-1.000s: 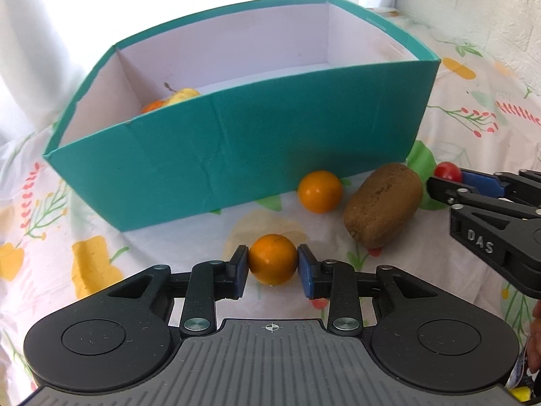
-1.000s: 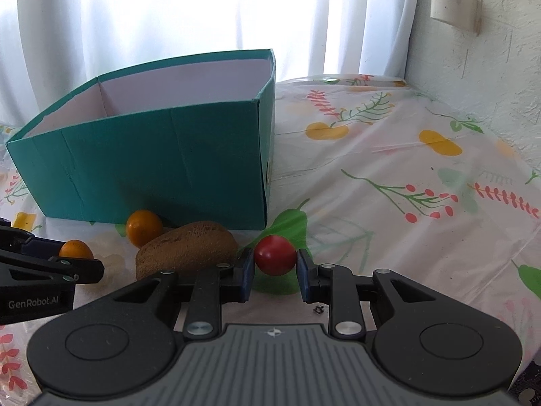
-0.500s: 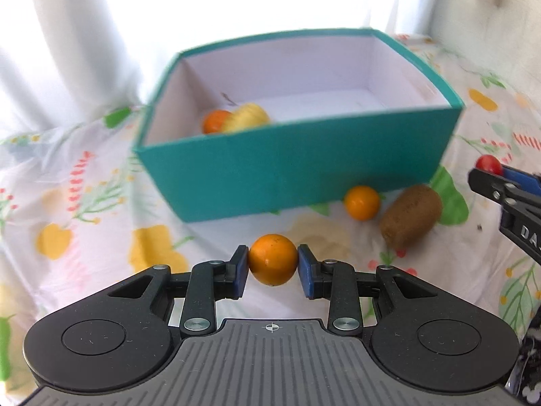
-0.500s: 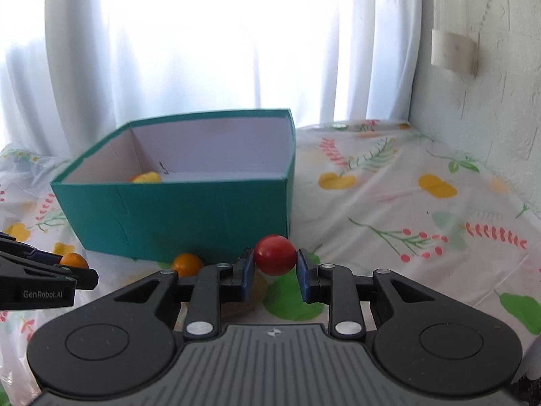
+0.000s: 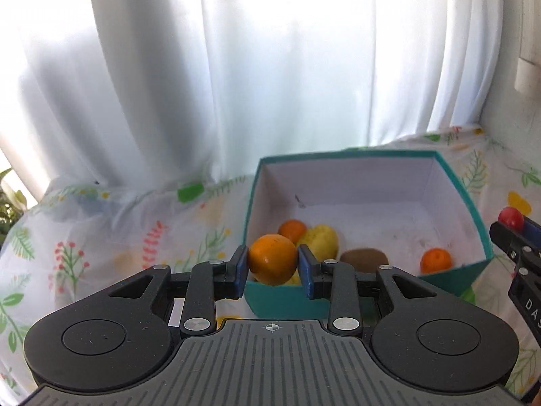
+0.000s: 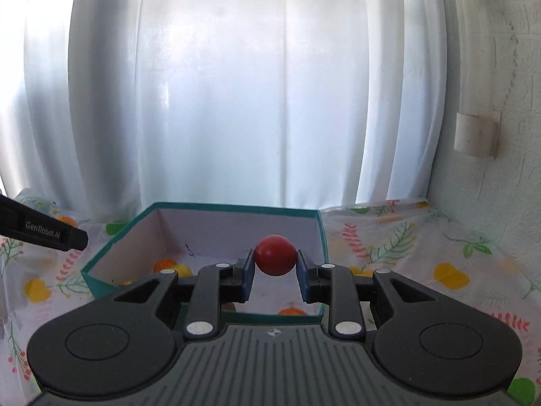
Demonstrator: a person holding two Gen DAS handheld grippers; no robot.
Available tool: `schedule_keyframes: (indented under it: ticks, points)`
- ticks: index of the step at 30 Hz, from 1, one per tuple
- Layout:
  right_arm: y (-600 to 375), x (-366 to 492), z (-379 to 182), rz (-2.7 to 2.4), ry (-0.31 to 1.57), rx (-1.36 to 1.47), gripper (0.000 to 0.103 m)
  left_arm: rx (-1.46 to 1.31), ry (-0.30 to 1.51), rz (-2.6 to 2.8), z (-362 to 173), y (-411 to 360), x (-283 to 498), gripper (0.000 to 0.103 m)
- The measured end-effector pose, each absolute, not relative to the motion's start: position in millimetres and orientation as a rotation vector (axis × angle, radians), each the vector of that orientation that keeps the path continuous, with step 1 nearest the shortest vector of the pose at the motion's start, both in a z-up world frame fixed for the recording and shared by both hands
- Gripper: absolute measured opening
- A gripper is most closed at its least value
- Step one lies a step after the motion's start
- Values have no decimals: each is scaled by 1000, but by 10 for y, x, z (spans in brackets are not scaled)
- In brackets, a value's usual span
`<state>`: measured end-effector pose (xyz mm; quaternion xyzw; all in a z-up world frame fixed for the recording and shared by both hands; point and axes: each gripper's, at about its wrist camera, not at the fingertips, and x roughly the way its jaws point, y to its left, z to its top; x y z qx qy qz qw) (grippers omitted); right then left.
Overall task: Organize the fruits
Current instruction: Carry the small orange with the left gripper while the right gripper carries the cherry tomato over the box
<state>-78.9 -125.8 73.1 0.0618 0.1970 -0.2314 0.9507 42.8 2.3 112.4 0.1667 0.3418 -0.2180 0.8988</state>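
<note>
1. The left hand-held gripper (image 5: 273, 265) is clamped on an orange (image 5: 272, 259), held above the near left corner of the teal box (image 5: 471, 203).
2. The right hand-held gripper (image 6: 274, 269) is clamped on a red tomato (image 6: 274, 254) over the box's right side.
3. Lower each past the rim before letting go, aiming for bare floor, clear of the kiwi (image 5: 363, 259) and yellow fruit (image 5: 321, 239).
</note>
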Motion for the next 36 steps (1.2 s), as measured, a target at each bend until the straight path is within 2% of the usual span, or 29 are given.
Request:
schedule_keyframes:
  ticks: [7, 36]
  points:
    - [-1241, -651, 947, -462, 328, 102, 26, 272, 674, -454, 1373, -20, 532, 35]
    - [-1451, -310, 650, -490, 388, 139, 26, 307, 808, -437, 819, -293, 1058, 35]
